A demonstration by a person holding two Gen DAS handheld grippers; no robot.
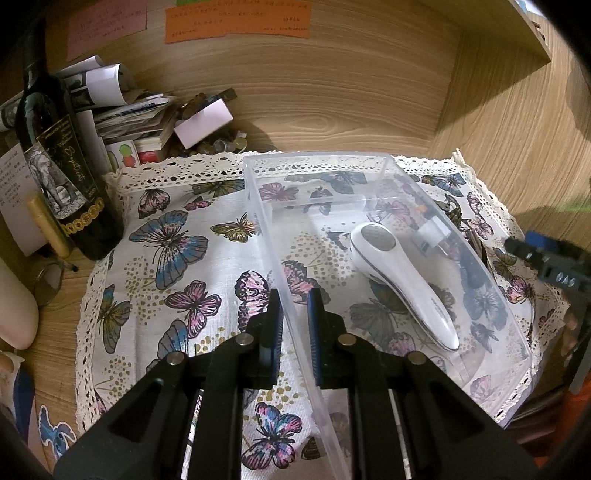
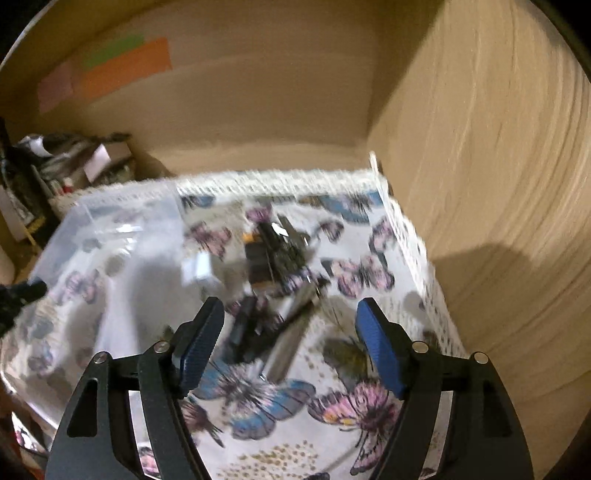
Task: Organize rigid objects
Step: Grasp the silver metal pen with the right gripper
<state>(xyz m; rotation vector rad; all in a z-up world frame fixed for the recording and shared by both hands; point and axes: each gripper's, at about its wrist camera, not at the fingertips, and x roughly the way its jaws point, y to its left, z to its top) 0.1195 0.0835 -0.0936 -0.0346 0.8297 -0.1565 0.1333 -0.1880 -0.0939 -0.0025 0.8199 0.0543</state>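
A clear plastic box (image 1: 258, 206) stands on the butterfly cloth (image 1: 177, 258). My left gripper (image 1: 294, 332) is shut on the box's near left wall. Inside lies a white handheld device (image 1: 399, 280). A small white item (image 1: 430, 236) shows at the box's right wall. In the blurred right wrist view my right gripper (image 2: 291, 332) is open, its jaws wide with nothing between the pads. It hovers over a heap of dark tools (image 2: 273, 254), a silvery tool (image 2: 291, 339) and a black piece (image 2: 243, 325), right of the box (image 2: 110, 229). The right gripper's tip (image 1: 543, 262) also shows at the left wrist view's right edge.
A dark wine bottle (image 1: 62, 177) and a pile of papers and small boxes (image 1: 129, 110) crowd the back left. Wooden walls (image 1: 517, 147) close the back and right. Orange notes (image 1: 236, 18) hang on the back wall.
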